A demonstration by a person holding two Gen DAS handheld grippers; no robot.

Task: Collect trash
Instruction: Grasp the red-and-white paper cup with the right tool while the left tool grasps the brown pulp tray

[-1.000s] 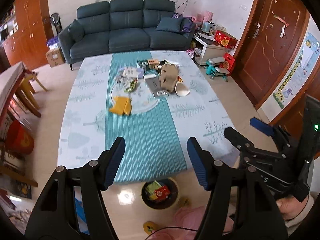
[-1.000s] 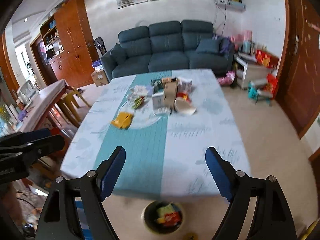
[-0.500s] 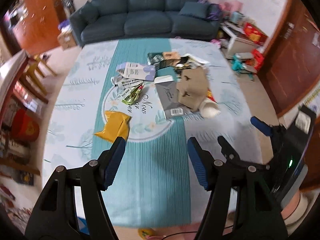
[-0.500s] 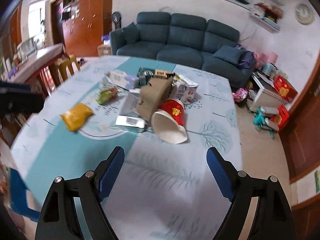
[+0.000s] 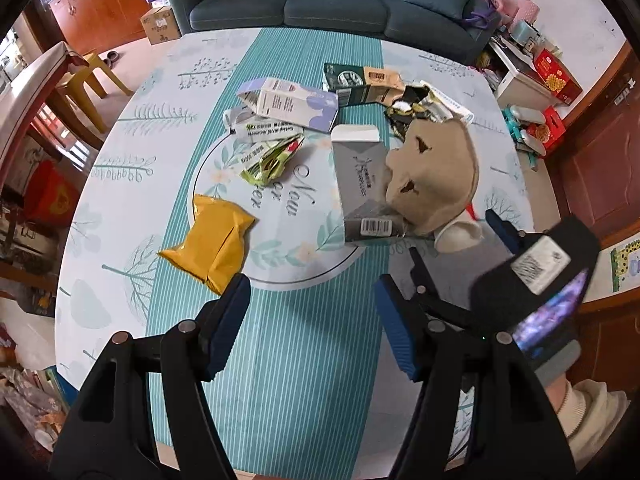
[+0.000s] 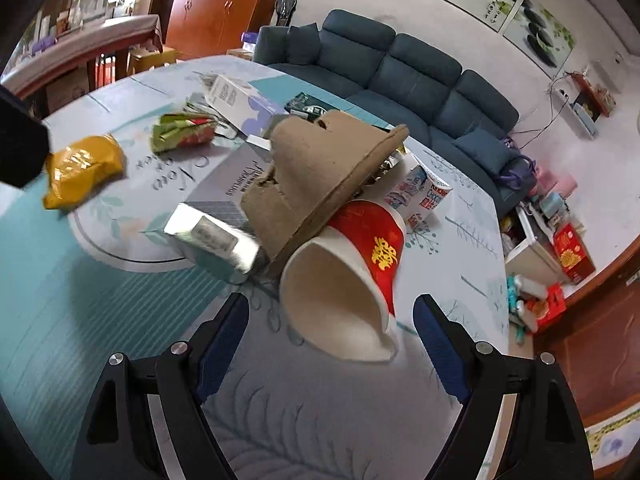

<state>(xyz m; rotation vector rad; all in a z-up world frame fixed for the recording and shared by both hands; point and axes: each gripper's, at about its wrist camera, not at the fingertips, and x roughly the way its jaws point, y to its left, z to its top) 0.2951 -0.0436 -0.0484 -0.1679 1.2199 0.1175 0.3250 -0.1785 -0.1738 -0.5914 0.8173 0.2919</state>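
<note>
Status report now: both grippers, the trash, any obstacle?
Left gripper open above yellow packet. Right gripper open, facing red cup. Cardboard tray leans on cup.

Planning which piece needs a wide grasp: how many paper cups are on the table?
1. A red paper cup lies on its side, mouth toward the right claw, tucked under the brown cardboard tray. Others may be hidden in the pile.

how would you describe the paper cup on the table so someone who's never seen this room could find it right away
Start at the table in front of the blue sofa and find the trash heap at its middle. At the heap's near right edge, a cup lies on its side, its rim tucked under a brown cardboard tray. It is the only red piece, with a gold character and white inside.
</note>
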